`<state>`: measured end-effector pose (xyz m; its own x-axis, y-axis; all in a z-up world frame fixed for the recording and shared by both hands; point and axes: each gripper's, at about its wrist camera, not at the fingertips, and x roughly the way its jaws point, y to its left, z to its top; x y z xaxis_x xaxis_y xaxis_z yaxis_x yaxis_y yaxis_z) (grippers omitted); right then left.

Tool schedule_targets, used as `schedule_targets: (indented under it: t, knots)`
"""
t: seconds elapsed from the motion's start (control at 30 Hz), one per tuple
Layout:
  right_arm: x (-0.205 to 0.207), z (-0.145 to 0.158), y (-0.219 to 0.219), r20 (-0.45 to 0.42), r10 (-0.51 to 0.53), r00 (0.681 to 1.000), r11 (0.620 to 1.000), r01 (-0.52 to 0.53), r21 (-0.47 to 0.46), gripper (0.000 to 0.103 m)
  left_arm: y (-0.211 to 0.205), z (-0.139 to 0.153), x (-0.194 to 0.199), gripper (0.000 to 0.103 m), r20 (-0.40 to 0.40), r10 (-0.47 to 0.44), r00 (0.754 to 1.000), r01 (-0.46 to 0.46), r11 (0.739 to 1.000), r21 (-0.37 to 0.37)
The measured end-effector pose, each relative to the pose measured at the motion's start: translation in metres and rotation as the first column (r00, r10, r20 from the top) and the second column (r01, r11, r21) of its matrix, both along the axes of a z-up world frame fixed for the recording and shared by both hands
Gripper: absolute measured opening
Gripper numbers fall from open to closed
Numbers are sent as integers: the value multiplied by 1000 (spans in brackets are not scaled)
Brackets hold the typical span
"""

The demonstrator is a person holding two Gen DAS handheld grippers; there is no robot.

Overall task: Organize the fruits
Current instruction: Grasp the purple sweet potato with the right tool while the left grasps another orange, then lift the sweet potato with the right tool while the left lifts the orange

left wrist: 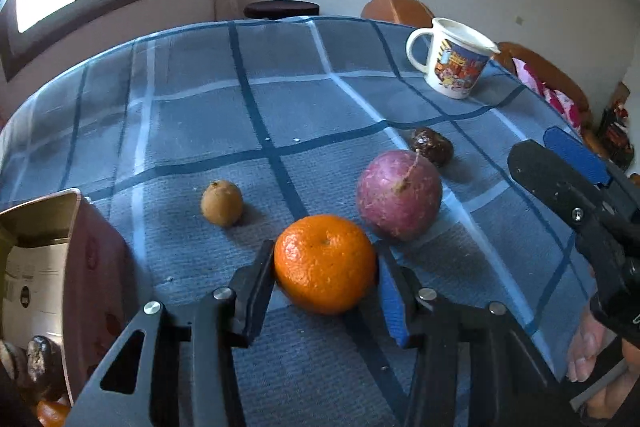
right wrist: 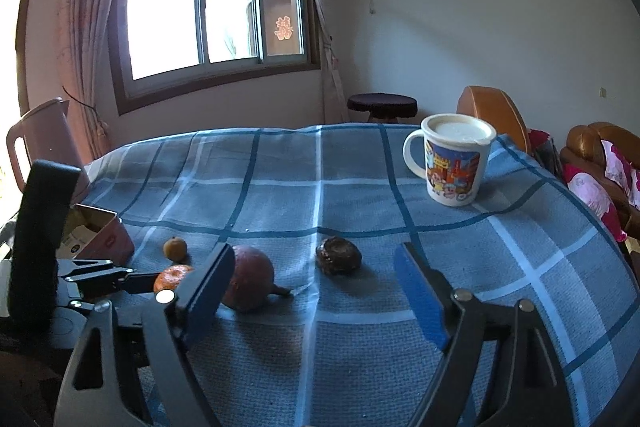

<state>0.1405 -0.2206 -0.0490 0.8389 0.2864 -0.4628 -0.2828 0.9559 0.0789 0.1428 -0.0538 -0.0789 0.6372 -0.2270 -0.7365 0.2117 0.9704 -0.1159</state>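
An orange point(left wrist: 324, 263) rests on the blue checked tablecloth point(left wrist: 280, 107), and my left gripper point(left wrist: 322, 273) is shut on it, one pad against each side. Just behind it lie a round purple fruit with a stem point(left wrist: 400, 195), a small brown fruit point(left wrist: 222, 203) and a dark wrinkled fruit point(left wrist: 432, 147). My right gripper point(right wrist: 316, 279) hovers open over the cloth with nothing between its fingers. The dark fruit point(right wrist: 338, 255) lies just beyond its tips, and the purple fruit point(right wrist: 248, 279) is partly hidden by its left finger.
An open pinkish box point(left wrist: 80, 259) at the near left holds dark fruits and an orange. A picture mug point(right wrist: 454, 159) with a pale drink stands at the far right. A brown jug point(right wrist: 36, 139) stands at the table's left edge. Chairs and a stool stand behind.
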Motion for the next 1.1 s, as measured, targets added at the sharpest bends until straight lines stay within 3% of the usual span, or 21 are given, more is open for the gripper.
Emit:
schedule_targets:
  t: [0.17, 0.37, 0.6, 0.83, 0.97, 1.1]
  knots:
    - [4, 0, 5, -11, 9, 1000, 1000, -9, -10, 85, 10, 10, -10, 49, 70, 32, 997, -30, 999, -28]
    - [19, -6, 25, -63, 53, 997, 998, -56, -37, 83, 30, 21, -18, 49, 161, 145, 976, -141, 989, -38]
    - [34, -15, 43, -127, 85, 988, 992, -96, -78, 81, 41, 23, -20, 49, 177, 193, 965, -184, 981, -69]
    - [46, -27, 56, -216, 113, 970, 983, -140, -115, 73, 48, 22, -19, 49, 167, 216, 962, -202, 975, -97]
    - [51, -32, 64, -260, 152, 954, 975, -188, -118, 55, 44, 24, -22, 49, 184, 191, 964, -178, 980, -85]
    - [47, -32, 68, -255, 163, 953, 971, -201, -132, 53, 40, 27, -26, 49, 214, 173, 961, -159, 984, -78]
